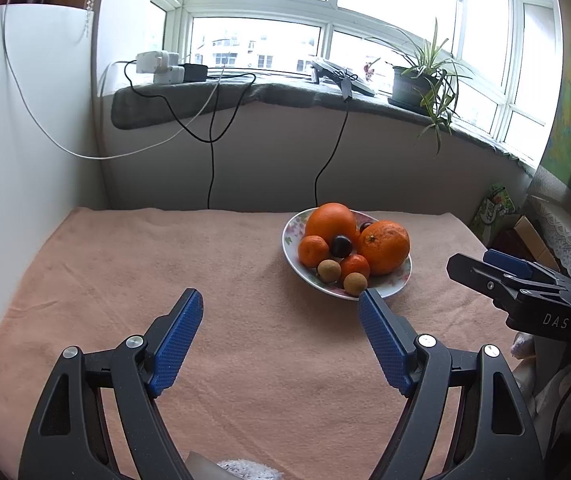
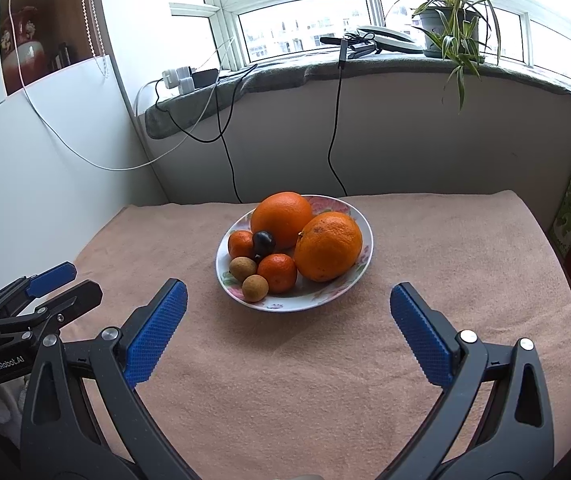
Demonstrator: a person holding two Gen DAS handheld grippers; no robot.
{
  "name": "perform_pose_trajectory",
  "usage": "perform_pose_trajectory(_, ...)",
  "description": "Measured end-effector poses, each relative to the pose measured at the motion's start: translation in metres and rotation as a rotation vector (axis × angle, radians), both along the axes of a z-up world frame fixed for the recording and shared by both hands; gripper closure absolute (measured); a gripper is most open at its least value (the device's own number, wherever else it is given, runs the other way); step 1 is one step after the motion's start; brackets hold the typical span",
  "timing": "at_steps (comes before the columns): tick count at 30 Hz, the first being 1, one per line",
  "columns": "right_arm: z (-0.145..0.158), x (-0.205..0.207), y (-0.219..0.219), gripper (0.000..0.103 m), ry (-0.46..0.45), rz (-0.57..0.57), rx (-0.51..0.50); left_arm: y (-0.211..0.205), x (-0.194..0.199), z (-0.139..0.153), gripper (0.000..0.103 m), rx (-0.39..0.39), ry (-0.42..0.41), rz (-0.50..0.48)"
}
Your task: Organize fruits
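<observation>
Currently | fruits: two oranges, mandarins, longans and a dark plum all heaped on floral plate, 12 o'clock on surface | left tool and right tool: fingers apart, empty, hovering short of plate | fits sorted or yet-to-sort

The worktop is covered edge to edge by a peach-pink towel-like cloth with soft creases. Directly on the cloth sits one floral-rimmed plate, towards the far side and nearer the wall under the window; fruit is piled on it. The remaining cloth shows nothing else lying on it in either wrist view
</observation>
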State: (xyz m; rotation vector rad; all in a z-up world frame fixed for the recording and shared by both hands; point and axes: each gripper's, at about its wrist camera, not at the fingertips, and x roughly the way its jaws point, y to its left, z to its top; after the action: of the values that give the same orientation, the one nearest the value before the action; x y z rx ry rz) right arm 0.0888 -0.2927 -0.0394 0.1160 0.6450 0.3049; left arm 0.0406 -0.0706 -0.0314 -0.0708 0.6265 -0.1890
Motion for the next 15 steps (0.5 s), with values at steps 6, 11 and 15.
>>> perform_pose_trajectory(6,-0.0008,0.0008,-0.0002,0.0,0.003,-0.002,0.0,-0.0005,-0.0003,-0.0001,0.023,0.006,0.001,0.001)
perform_pose_trajectory(11,-0.0026,0.0008,-0.0006,0.0,0.01,-0.009,0.006,0.0001,0.0002,0.0003,0.023,0.007,0.001,0.001)
perform_pose_trajectory(15,-0.0035,0.0,-0.001,0.0,0.012,-0.013,0.009,0.0001,0.0002,-0.0007,0.023,0.006,0.004,0.001)
